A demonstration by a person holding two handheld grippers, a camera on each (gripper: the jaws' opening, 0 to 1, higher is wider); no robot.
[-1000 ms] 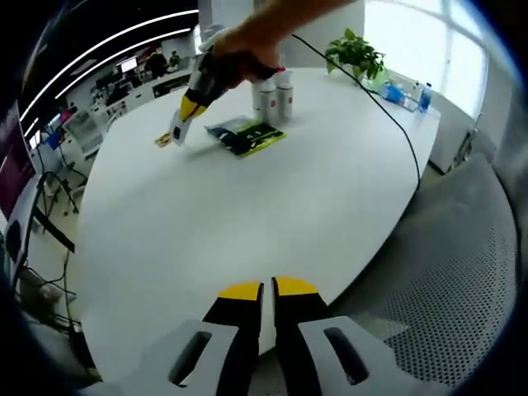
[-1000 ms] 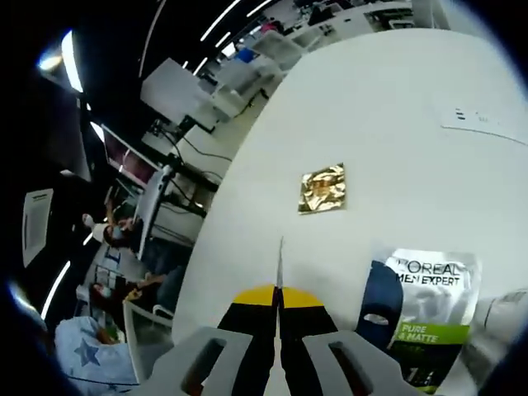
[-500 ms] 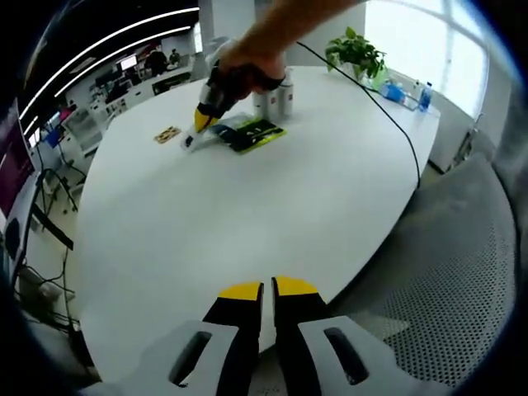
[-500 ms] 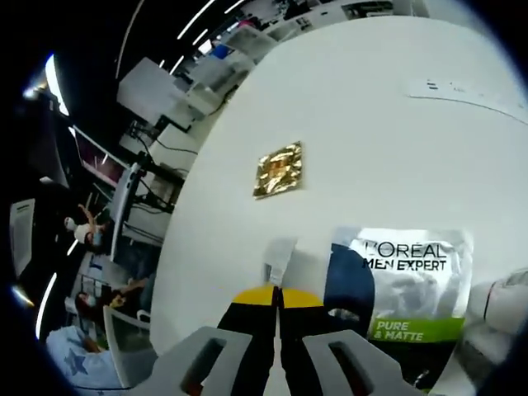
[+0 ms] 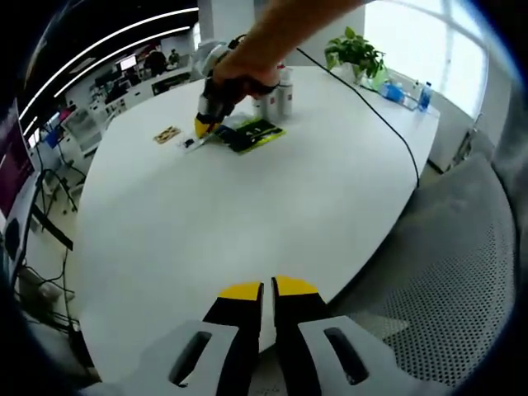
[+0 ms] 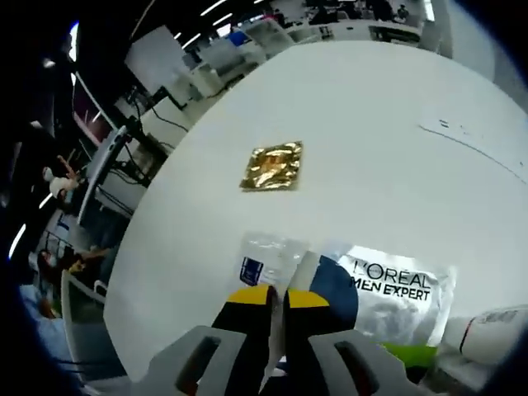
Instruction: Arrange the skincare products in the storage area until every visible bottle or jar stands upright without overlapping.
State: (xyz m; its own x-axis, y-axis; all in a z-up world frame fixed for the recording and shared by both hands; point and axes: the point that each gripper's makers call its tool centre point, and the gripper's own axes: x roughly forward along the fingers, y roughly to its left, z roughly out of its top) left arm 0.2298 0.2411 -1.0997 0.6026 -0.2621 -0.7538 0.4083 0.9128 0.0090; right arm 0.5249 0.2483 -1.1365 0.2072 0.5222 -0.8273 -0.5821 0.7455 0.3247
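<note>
Bottles [image 5: 278,91] stand upright at 12 o'clock on the worktop [image 5: 247,214]. Right hand-held gripper [image 6: 276,294] clenched over a clear sachet [image 6: 268,256]; left hand-held gripper [image 5: 268,288] clenched, holding nothing.

Left gripper [image 5: 267,289], lower centre of the left gripper view: two black jaws capped with yellow tips, each rising from a pale grey housing with an oblong dark slot. Right gripper [image 6: 276,297], lower centre of the right gripper view: same black jaws, yellow tips, grey slotted housings. Upper centre of the left gripper view: a bare forearm [image 5: 285,21], unsleeved; a thin black cable [image 5: 388,120] trails from it.
</note>
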